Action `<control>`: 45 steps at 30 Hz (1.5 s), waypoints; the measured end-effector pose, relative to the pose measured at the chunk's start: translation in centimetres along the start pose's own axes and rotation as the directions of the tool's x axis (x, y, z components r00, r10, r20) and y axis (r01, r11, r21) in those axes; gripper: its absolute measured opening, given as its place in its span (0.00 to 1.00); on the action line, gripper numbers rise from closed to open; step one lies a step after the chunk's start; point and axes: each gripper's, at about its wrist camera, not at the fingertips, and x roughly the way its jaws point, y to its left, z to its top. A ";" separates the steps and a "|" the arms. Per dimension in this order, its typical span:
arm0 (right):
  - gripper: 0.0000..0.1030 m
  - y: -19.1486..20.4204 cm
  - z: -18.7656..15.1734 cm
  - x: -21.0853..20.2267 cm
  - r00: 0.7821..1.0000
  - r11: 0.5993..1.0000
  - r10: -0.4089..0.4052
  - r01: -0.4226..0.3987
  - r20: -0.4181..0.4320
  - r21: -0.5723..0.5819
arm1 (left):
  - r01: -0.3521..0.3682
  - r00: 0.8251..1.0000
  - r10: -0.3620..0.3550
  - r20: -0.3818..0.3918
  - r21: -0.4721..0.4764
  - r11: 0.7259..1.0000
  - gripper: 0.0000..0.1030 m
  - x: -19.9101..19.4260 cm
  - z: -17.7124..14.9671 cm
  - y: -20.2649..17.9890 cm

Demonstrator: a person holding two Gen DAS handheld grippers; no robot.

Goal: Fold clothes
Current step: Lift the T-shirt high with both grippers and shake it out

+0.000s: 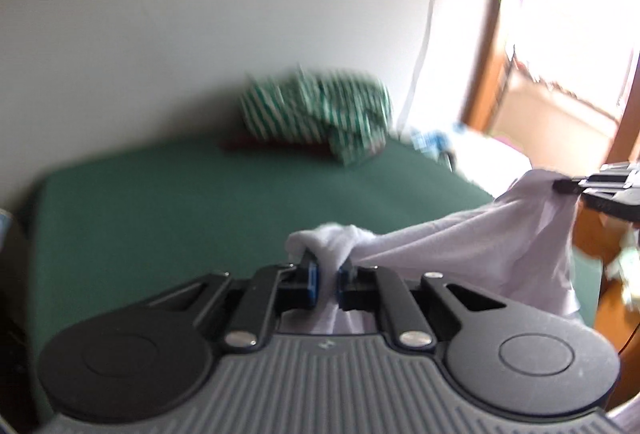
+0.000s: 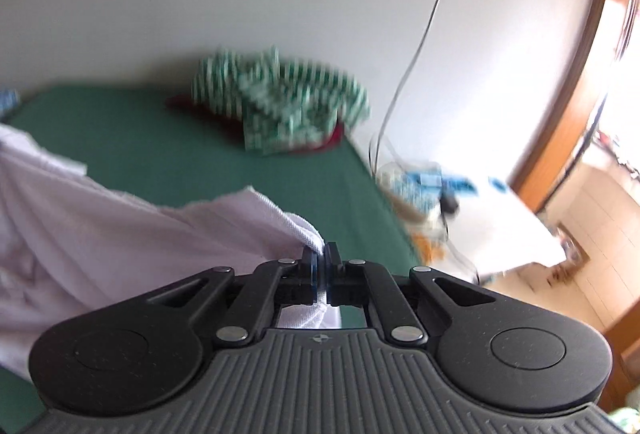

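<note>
The white garment [image 1: 472, 238] hangs in the air between the two grippers, lifted off the green table [image 1: 168, 201] — a soft span of cloth with one end in each grip. The left gripper [image 1: 326, 282] has its blue-padded fingers [image 1: 310, 284] clamped on a bunched fold of the fabric, which bulges out just ahead of the pads. The right gripper [image 2: 320, 280] is pinched almost fully together on a hemmed edge [image 2: 308, 230] of the same garment; seen from the left wrist camera, its tips bite the cloth at the far right. So the cloth's long axis runs from one grip straight across to the other, sagging in the middle, and the rest of it drops below the right-hand grip — how far down cannot be seen. Each hand is already at its own end, so neither is nearer. The coming move likely turns on keeping that line taut and roughly level while the garment is laid out on the table in front of the fingers. A green-and-white striped garment [image 2: 280, 105] lies crumpled at the far side of the table, on something red [image 2: 332, 137], well apart from the held cloth.
</note>
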 end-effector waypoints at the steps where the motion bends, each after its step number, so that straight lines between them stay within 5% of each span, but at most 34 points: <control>1: 0.02 -0.6 0.9 -0.7 0.998 1.000 0.016 -0.016 0.055 0.010 | -0.022 0.998 0.022 0.055 0.001 1.000 0.07 -2.1 0.8 -0.8; 5: 0.02 -3.1 4.6 -4.4 0.956 0.993 0.100 -0.112 0.275 0.028 | -0.114 0.954 0.119 0.274 -0.031 0.993 0.07 -10.1 4.0 -3.7; 10: 0.02 -6.5 7.0 -9.6 0.847 0.969 0.224 -0.247 0.482 -0.016 | -0.315 0.832 0.291 0.472 -0.029 0.949 0.07 -17.9 6.8 -9.8; 18: 0.02 -10.5 9.2 -16.3 0.682 0.929 0.322 -0.361 0.656 -0.081 | -0.549 0.669 0.457 0.587 -0.025 0.836 0.06 -24.3 9.4 -19.3; 22: 0.02 -11.7 10.3 -21.4 0.586 0.919 0.331 -0.378 0.739 -0.112 | -0.618 0.567 0.509 0.647 -0.075 0.783 0.06 -28.7 11.4 -21.7; 27: 0.02 -12.6 10.9 -26.3 0.471 0.922 0.313 -0.360 0.825 -0.144 | -0.662 0.482 0.549 0.683 -0.126 0.739 0.06 -32.1 14.0 -23.8; 29: 0.02 -12.6 11.2 -27.6 0.439 0.923 0.309 -0.351 0.844 -0.155 | -0.683 0.461 0.569 0.681 -0.137 0.717 0.06 -32.5 15.1 -24.2; 32: 0.02 -12.0 12.0 -28.2 0.432 0.927 0.306 -0.340 0.848 -0.161 | -0.688 0.470 0.578 0.667 -0.133 0.714 0.06 -31.7 16.7 -23.2; 36: 0.02 -10.4 13.2 -26.2 0.478 0.935 0.295 -0.322 0.827 -0.147 | -0.688 0.513 0.593 0.621 -0.117 0.716 0.06 -28.6 18.0 -20.0; 39: 0.02 -8.6 14.1 -23.3 0.548 0.940 0.294 -0.314 0.783 -0.133 | -0.709 0.551 0.625 0.553 -0.085 0.700 0.06 -23.7 18.4 -16.3; 45: 0.01 -2.2 15.2 -12.7 0.730 0.961 0.271 -0.238 0.628 -0.138 | -0.697 0.664 0.664 0.343 -0.040 0.716 0.06 -11.8 16.6 -6.5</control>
